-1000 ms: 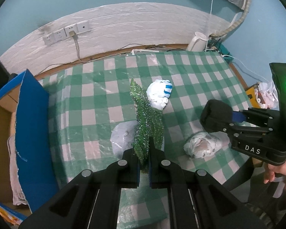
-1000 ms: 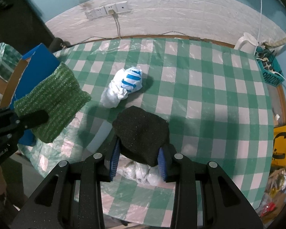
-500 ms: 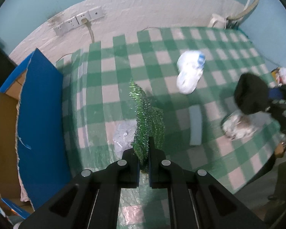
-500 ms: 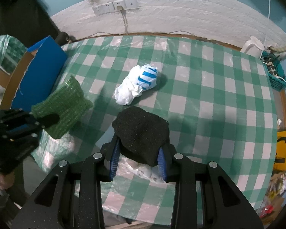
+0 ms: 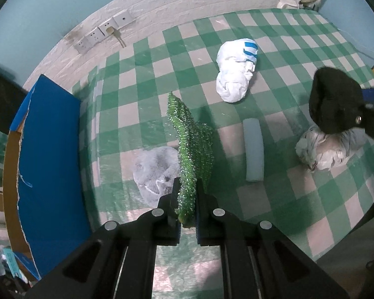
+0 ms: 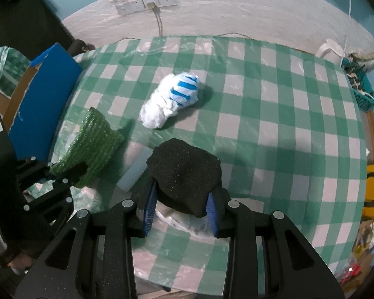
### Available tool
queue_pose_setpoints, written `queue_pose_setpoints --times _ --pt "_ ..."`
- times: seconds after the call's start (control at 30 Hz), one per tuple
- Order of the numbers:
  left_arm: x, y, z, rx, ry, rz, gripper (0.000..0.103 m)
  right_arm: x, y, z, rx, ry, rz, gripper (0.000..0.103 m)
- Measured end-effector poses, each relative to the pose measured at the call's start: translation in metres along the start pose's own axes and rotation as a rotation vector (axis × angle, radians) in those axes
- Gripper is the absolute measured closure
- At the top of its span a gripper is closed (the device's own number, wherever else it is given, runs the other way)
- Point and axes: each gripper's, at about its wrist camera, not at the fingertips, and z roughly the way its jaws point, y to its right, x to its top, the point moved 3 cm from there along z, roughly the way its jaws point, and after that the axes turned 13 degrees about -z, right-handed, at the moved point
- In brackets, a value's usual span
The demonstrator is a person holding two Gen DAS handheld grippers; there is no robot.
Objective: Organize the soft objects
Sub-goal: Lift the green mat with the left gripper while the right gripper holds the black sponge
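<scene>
My left gripper (image 5: 186, 186) is shut on the lower edge of a green glittery cloth (image 5: 192, 134), which stands upright just above the checked table (image 5: 142, 94). Beside it on the left lies a grey fluffy cloth (image 5: 153, 167). My right gripper (image 6: 182, 194) is shut on a black knitted cloth (image 6: 184, 172), holding it over a crumpled white bundle (image 5: 329, 149). A white bundle with blue stripes (image 6: 172, 99) lies mid-table. The right wrist view shows the green cloth (image 6: 94, 144) and the left gripper (image 6: 62, 174) at the table's left edge.
A cardboard box with a blue flap (image 5: 52, 164) stands off the table's left edge. A white foam strip (image 5: 254, 149) lies between the two grippers. A white kettle (image 6: 330, 49) and a teal basket (image 6: 361, 92) sit at the far right corner. Wall sockets (image 6: 144, 3) are behind.
My left gripper has sunk toward the table and tipped further down, still gripping the green cloth. The right gripper has stayed in place with the black cloth.
</scene>
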Motion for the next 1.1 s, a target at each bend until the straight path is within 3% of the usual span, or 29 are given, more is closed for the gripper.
queue_pose_setpoints --times 0.1,0.17,0.33,0.57,0.6,0.67,0.77,0.87,1.1 --pt "0.002 0.007 0.000 0.015 -0.002 0.000 0.078 -0.005 0.007 0.003 -0.007 -0.014 0.024 0.069" --pt "0.003 0.011 -0.001 0.025 0.007 0.015 0.057 -0.008 0.010 0.003 -0.009 -0.016 0.033 0.069" --pt "0.005 0.019 -0.006 0.030 0.032 0.019 0.028 -0.009 0.014 0.003 -0.022 -0.023 0.044 0.069" --pt "0.008 0.027 -0.002 0.003 0.022 0.029 0.027 -0.007 0.015 0.006 -0.030 -0.032 0.047 0.069" --pt "0.008 0.027 -0.001 0.001 0.019 0.028 0.028 -0.007 0.016 0.006 -0.031 -0.033 0.047 0.069" --pt "0.009 0.027 0.002 -0.007 0.016 0.033 0.059 -0.006 0.016 0.008 -0.032 -0.034 0.047 0.069" --pt "0.009 0.025 0.003 -0.024 0.010 0.017 0.089 -0.006 0.016 0.009 -0.030 -0.036 0.047 0.069" --pt "0.010 0.022 0.001 -0.042 0.007 -0.006 0.096 -0.006 0.017 0.008 -0.026 -0.035 0.048 0.069" --pt "0.010 0.027 -0.014 -0.034 0.043 0.006 0.097 -0.009 0.021 0.004 -0.021 -0.027 0.066 0.069"
